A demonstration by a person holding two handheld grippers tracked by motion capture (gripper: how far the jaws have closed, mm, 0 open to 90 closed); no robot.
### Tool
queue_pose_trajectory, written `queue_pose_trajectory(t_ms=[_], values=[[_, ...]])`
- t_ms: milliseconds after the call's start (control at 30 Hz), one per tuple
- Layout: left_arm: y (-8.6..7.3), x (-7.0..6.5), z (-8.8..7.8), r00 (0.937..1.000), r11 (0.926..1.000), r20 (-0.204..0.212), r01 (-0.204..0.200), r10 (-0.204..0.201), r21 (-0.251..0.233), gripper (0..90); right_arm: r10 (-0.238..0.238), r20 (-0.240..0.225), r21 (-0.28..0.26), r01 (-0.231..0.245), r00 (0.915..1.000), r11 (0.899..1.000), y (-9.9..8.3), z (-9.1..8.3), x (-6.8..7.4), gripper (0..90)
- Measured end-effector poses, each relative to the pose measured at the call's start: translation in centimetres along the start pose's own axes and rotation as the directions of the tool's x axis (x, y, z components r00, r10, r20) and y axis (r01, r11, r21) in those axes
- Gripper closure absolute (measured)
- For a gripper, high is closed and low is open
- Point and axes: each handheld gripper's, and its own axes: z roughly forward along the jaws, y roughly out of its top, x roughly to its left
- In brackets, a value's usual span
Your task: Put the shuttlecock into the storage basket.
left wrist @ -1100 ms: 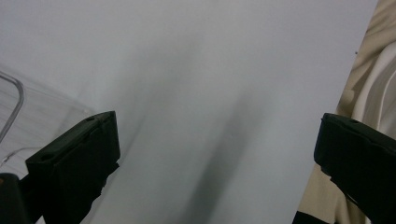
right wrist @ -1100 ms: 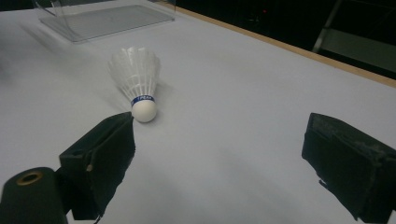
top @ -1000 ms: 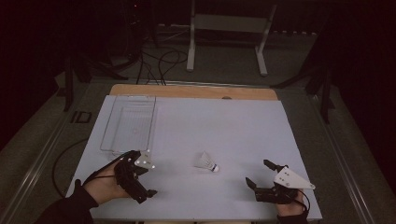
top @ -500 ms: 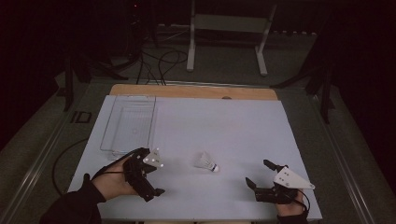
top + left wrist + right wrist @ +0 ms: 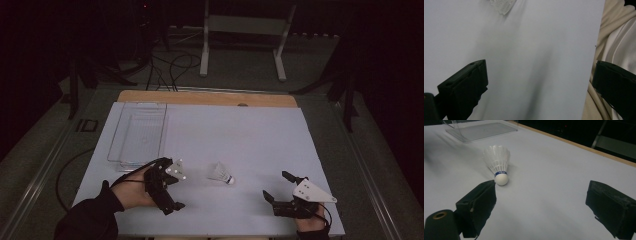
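A white feathered shuttlecock with a blue band and white cork lies on its side on the white table, cork toward the right. My left gripper stands open a short way to its left, nothing between the jaws. In the left gripper view the jaws are wide apart around the left gripper, and the shuttlecock's feather edge shows at the top. My right gripper rests open near the front right. The right gripper view has the shuttlecock ahead of the open right gripper, by its left jaw.
A clear plastic tray sits at the back left of the table, with its near rim just beyond my left hand; the tray appears far off in the right gripper view. A wooden strip runs along the table's far edge. Cream cloth hangs past the front edge.
My left gripper has slid right, closer to the shuttlecock, and turned a little. The right gripper and the shuttlecock have stayed put.
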Motion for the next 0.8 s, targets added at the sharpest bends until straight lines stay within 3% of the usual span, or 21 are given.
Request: queue_pose_trajectory(t_ms=[300,400,567,800], values=[[1.6,0.2,0.8,0.9992,0.9988,0.007,-0.039,0.038,0.03,0.9,0.001,-0.001,0.001,-0.001,1.0,1.0,0.0,0.0,0.0,9.4],[2.1,0.4,0.8,0.999,0.999,0.019,-0.042,0.041,0.019,0.9,-0.002,0.001,0.0,0.002,1.0,1.0,0.0,-0.1,0.0,9.4],[3.2,0.4,1.1,0.9977,0.9973,0.002,-0.068,0.068,0.027,0.9,0.0,-0.002,0.0,0.0,1.0,1.0,0.0,-0.1,0.0,9.4],[4.2,0.7,2.0,0.996,0.996,0.023,-0.087,0.086,0.022,0.9,0.002,-0.003,-0.002,-0.002,1.0,1.0,0.0,-0.1,0.0,9.4]])
